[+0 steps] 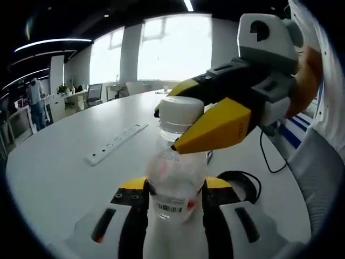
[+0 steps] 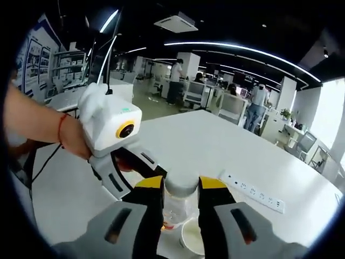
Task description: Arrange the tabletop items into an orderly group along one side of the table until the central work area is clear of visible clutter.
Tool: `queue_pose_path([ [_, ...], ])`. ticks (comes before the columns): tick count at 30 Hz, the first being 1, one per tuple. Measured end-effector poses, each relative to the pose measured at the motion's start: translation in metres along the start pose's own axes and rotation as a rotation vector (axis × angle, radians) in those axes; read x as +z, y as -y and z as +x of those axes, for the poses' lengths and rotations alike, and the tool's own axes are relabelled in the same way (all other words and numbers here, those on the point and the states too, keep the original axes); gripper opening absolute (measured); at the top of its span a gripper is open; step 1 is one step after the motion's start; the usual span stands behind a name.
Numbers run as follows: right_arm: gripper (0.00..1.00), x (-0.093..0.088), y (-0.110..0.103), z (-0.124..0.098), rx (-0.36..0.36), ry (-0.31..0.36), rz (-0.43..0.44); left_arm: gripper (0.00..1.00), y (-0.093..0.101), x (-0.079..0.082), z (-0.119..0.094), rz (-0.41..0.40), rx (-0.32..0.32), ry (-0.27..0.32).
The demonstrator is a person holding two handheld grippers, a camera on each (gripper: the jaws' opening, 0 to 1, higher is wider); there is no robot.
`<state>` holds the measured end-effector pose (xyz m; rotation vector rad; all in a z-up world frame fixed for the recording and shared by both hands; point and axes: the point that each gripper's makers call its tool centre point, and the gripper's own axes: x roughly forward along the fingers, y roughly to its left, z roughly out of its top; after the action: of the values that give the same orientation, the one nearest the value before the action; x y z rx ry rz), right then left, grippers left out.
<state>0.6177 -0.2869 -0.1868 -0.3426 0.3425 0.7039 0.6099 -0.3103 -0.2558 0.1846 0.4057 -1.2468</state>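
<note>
In the left gripper view a white power strip (image 1: 116,143) lies flat toward the desk's (image 1: 48,178) far side; my left gripper (image 1: 175,200) is clamped on the body of the clear bottle (image 1: 175,183), upright above the near edge; my right gripper (image 1: 173,127) pinches its white cap (image 1: 181,109); a black cable (image 1: 253,181) trails just right.

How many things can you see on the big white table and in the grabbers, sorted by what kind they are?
Clear plastic bottle with a white cap: 1
White power strip: 1
Black cable: 1
Small white cup: 1
Grippers, the left gripper and the right gripper: 2
Total: 6
</note>
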Motion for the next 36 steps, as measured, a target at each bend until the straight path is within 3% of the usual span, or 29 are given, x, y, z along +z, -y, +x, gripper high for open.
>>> queue_pose_path([
  [11,0.23,-0.002,-0.001,0.0,0.004,-0.005,-0.022,0.39,-0.001,-0.003,-0.001,0.0,0.006,-0.009],
  [28,0.38,0.003,-0.003,-0.001,0.014,0.009,-0.018,0.5,0.002,-0.003,-0.005,-0.025,0.009,-0.009],
  [36,0.46,0.01,0.005,-0.005,0.004,0.021,0.005,0.58,-0.001,0.001,-0.013,-0.053,0.04,-0.009],
])
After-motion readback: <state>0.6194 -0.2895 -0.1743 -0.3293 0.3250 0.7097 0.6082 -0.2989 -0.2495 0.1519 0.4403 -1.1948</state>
